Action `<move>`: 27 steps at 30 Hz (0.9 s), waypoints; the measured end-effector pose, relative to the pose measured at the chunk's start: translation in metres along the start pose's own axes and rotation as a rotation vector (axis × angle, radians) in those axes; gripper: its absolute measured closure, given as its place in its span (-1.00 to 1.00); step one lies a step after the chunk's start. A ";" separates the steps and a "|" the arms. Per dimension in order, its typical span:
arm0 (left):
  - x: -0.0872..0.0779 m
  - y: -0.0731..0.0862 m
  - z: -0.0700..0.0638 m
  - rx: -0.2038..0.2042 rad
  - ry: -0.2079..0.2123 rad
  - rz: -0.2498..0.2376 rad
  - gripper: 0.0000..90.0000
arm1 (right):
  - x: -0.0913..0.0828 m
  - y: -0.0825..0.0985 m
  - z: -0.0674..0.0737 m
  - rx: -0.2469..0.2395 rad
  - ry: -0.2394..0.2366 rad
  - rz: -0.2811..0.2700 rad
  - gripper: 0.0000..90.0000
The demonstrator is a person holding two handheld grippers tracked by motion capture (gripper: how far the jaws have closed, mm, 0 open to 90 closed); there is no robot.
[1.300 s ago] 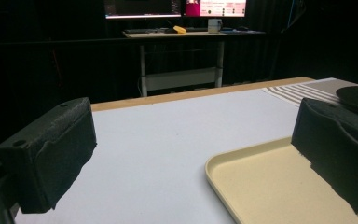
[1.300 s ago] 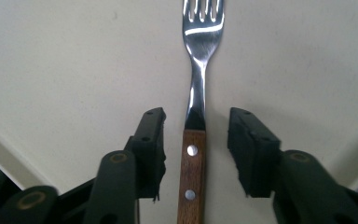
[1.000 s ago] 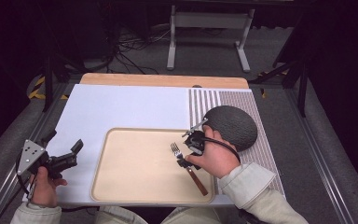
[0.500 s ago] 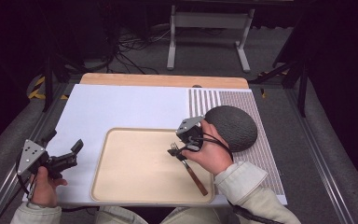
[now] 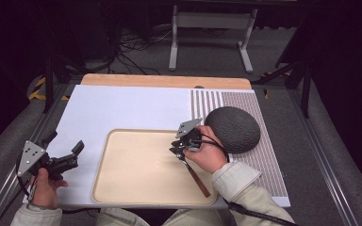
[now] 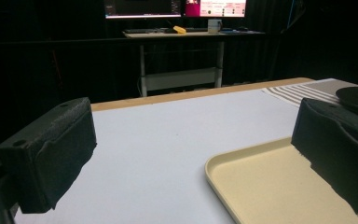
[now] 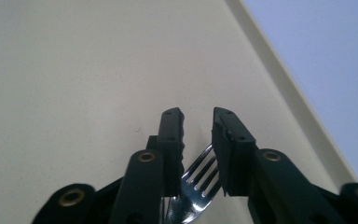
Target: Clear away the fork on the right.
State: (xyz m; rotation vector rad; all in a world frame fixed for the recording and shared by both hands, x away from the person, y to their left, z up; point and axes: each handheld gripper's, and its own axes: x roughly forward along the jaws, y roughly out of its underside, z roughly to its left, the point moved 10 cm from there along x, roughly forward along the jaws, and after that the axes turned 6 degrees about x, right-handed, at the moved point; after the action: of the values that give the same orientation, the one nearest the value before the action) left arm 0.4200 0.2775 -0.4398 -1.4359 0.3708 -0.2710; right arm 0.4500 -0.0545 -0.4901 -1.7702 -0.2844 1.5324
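On the worktop we noted one beige tray, one dark round mat just right of it, and one fork lying in the tray's right part, wooden handle toward us. Our right tool stood over the fork's head; its jaws had just been closing, a narrow gap remained, and the tines sat between them; whether the pads pressed, we could not tell. Our left tool hung released, jaws wide, holding nothing, left of the tray.
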 end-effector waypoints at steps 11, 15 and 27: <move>0.000 0.000 0.000 0.000 0.001 -0.001 -0.99 | 0.023 0.012 0.002 -0.045 -0.010 0.049 1.00; 0.000 0.000 0.000 0.000 0.002 -0.001 -0.99 | 0.025 0.015 0.002 -0.041 -0.009 0.057 1.00; 0.000 0.000 0.000 0.000 0.001 -0.001 -0.99 | 0.022 0.019 -0.008 -0.041 0.034 0.079 1.00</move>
State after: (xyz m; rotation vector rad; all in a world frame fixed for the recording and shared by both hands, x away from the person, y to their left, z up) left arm 0.4199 0.2775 -0.4397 -1.4365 0.3714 -0.2728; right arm 0.4569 -0.0571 -0.5197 -1.8573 -0.2334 1.5600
